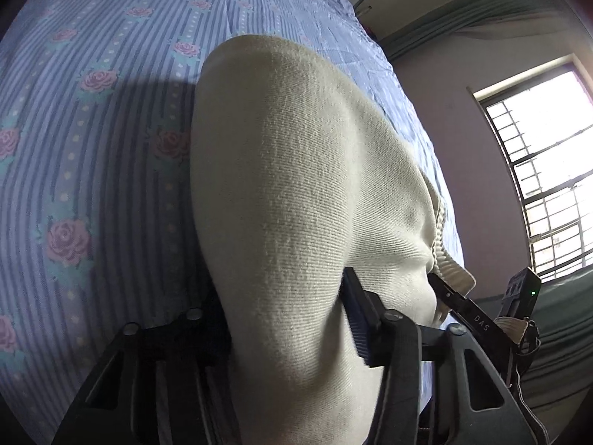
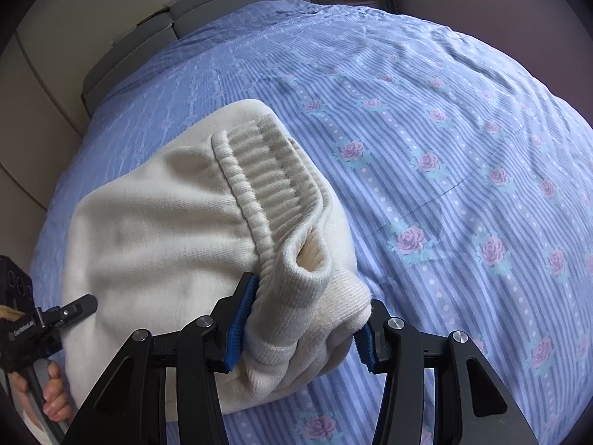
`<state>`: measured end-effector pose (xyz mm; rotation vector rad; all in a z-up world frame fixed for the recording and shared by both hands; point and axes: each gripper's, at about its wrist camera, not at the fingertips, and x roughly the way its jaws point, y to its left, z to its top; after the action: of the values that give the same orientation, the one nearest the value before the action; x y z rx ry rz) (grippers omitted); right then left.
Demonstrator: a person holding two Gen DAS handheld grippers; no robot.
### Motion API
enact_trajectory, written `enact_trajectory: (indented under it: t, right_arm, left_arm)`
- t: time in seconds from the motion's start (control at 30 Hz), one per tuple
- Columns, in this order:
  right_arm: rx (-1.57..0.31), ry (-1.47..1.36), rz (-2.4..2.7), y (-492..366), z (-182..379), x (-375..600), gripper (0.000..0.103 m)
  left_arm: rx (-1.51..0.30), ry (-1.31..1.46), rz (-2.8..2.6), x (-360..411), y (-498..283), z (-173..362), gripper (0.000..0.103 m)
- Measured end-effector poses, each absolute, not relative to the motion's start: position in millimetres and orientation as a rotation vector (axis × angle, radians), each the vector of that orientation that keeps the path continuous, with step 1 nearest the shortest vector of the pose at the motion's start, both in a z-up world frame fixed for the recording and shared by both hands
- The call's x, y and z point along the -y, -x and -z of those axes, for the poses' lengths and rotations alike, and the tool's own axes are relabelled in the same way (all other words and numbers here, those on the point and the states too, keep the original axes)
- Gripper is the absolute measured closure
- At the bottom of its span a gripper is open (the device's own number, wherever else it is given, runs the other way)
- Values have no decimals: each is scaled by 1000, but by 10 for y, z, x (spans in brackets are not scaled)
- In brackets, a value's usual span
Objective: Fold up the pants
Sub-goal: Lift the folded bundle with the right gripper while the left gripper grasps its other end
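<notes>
One pair of cream pants (image 2: 159, 230) lies bunched on a bed's blue striped, rose-printed sheet (image 2: 463, 141). The right gripper (image 2: 300, 328) clamps the ribbed waistband (image 2: 274, 185) between two blue pads (image 2: 241, 322). The left gripper (image 1: 285, 319) holds a fold of cloth that blocks most of its view. One barred window (image 1: 545, 178) stands beside the bed; a grey headboard (image 2: 222, 3) stands beyond.
</notes>
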<state>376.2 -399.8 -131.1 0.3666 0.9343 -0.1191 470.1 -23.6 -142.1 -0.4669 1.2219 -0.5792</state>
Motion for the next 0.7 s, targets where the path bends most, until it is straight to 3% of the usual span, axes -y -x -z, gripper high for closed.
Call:
enact_trajectory:
  t: [0.2, 0.37, 0.7]
  right_arm:
    - [-904, -358, 77, -3686, 1228, 4015, 61]
    - [-845, -281, 53, -3561, 1020, 3921, 66]
    - [-703, -182, -74, -3094, 308, 3464, 68]
  left_arm:
    - [-1101, 178, 529, 562, -4500, 1032, 73]
    - [-1060, 85, 529, 715, -4391, 812, 75]
    - [-1026, 29, 588, 426, -3956, 194, 75]
